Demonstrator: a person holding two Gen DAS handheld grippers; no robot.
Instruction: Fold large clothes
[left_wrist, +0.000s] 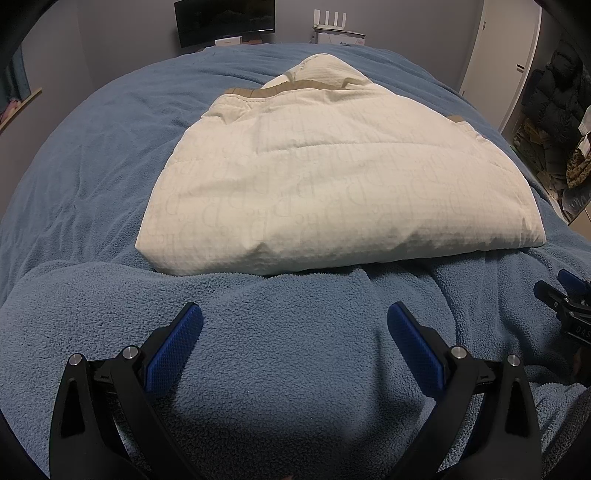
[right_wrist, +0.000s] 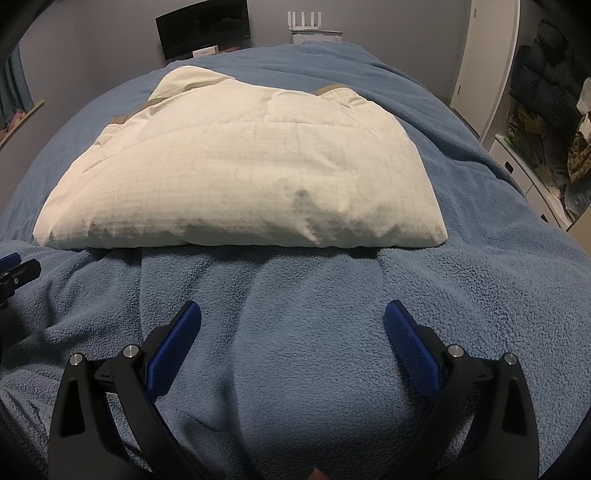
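The cream padded jacket lies folded on the blue fleece blanket, at twelve o'clock from both grippers. Left gripper and right gripper hover spread wide, empty.

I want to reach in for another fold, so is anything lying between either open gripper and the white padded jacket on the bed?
Nothing visible is. Only bare blue fleece blanket lies between the left gripper and the jacket, and likewise ahead of the right gripper. Both are open and empty, side by side, short of its near edge.
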